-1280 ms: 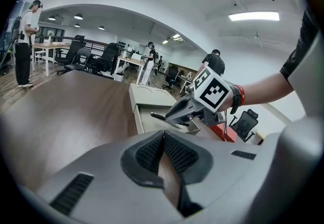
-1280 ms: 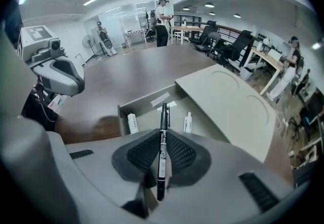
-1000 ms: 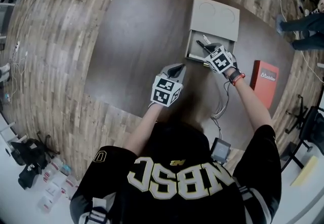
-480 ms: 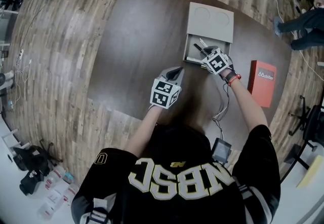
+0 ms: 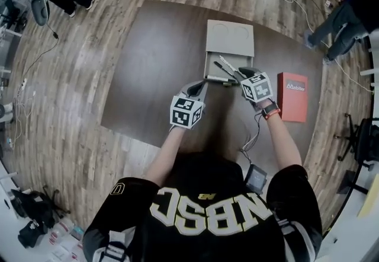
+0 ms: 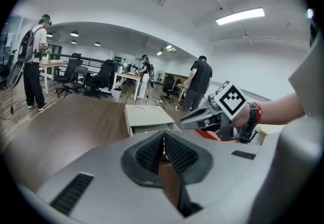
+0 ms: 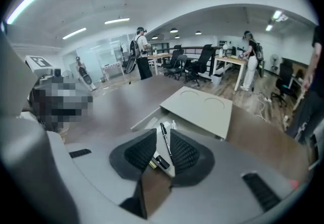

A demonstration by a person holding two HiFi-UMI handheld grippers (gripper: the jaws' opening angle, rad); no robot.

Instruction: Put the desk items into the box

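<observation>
A flat grey box lies on the dark table, its lid slid back, and its open near end holds a black marker and other pens. My right gripper hovers at that end's right corner. Its jaws have just been opening and stand open with nothing gripped; in the right gripper view the black marker shows in the box below the gap. My left gripper hangs just left of the box's near end, shut and empty.
A red book lies on the table right of the box. A cable runs from my right wrist towards a small device at my waist. People and office chairs stand beyond the table on the wooden floor.
Both grippers have risen. The right one has pulled back from over the box's open end to its near right corner, and its jaws have parted. The pens stay in the box.
</observation>
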